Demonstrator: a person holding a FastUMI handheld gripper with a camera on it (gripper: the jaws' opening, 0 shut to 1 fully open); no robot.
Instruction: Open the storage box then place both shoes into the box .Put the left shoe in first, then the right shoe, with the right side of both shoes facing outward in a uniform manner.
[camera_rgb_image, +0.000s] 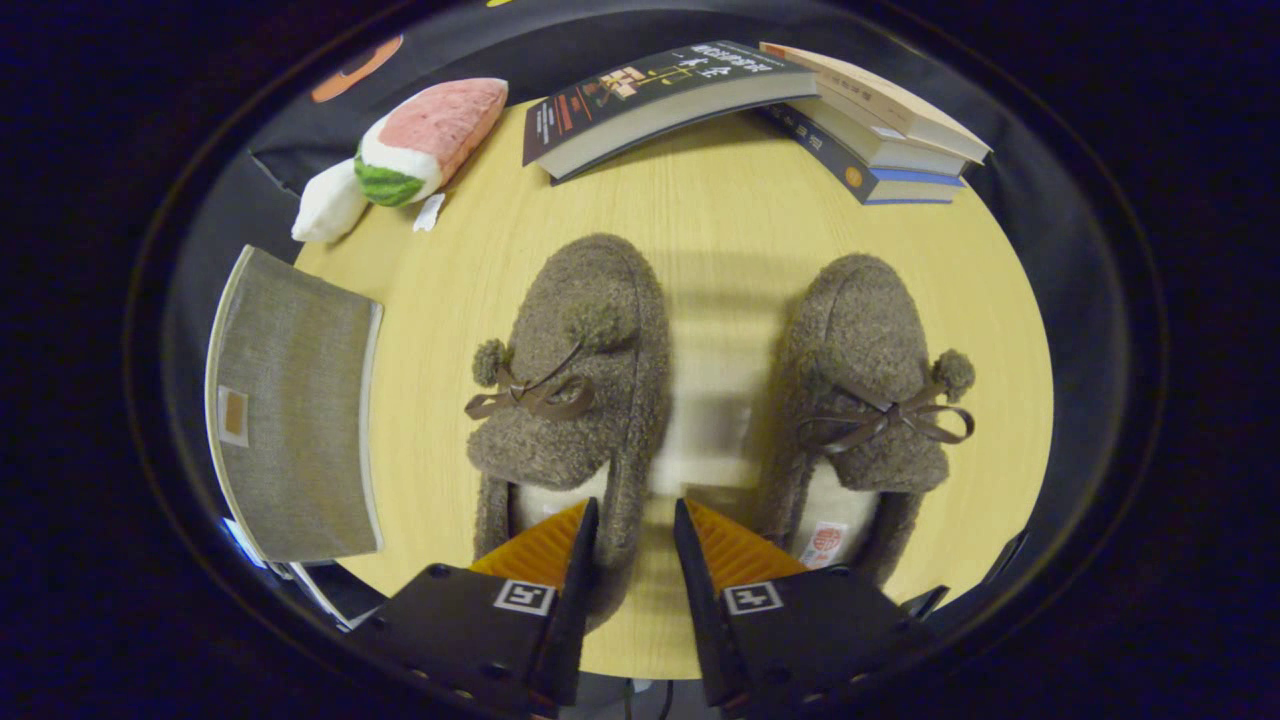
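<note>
Two brown fuzzy slippers with pompoms and ribbon bows lie side by side on the round wooden table (720, 220), toes pointing away from me. The slipper on the left (580, 380) has its right side wall between my fingers, near the heel. The slipper on the right (860, 390) lies just beyond the right finger. My gripper (635, 510) is open: the left finger is at that wall, while bare table shows between the wall and the right finger. The grey fabric storage box (295, 410) stands to the left of the slippers, its fabric top facing me.
A watermelon-slice plush toy (415, 145) lies at the table's far left edge. At the back, one book (660, 95) leans on a stack of books (870, 130). Bare tabletop separates the slippers from the books.
</note>
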